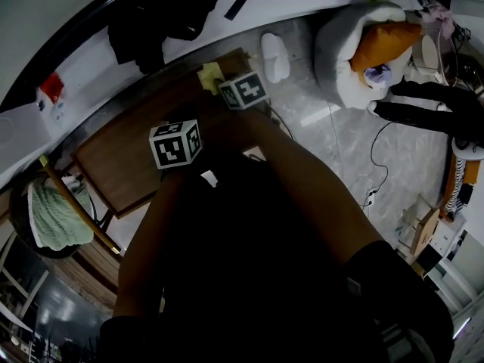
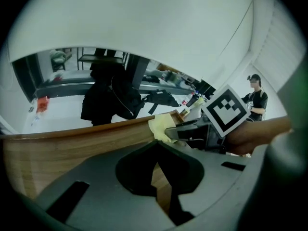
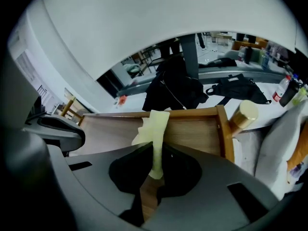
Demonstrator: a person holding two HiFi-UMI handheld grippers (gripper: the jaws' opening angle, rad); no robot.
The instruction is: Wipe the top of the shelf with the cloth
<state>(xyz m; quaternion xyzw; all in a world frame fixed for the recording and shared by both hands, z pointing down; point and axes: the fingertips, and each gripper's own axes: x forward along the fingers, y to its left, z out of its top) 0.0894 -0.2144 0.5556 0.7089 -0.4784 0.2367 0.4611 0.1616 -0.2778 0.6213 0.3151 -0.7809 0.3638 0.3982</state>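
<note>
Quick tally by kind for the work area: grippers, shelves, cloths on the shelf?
Grippers: 2, left gripper and right gripper
Shelves: 1, wooden shelf
Cloths on it: 1, yellow cloth, pinched in the right gripper
Total: 4

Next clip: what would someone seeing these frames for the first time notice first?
The pale yellow cloth stands out first. It is pinched in the right gripper and lies on the brown wooden shelf top, reaching its far edge. The left gripper hangs over the same shelf top, shut and empty, and a big white cushion sits on the floor at the head view's upper right.
</note>
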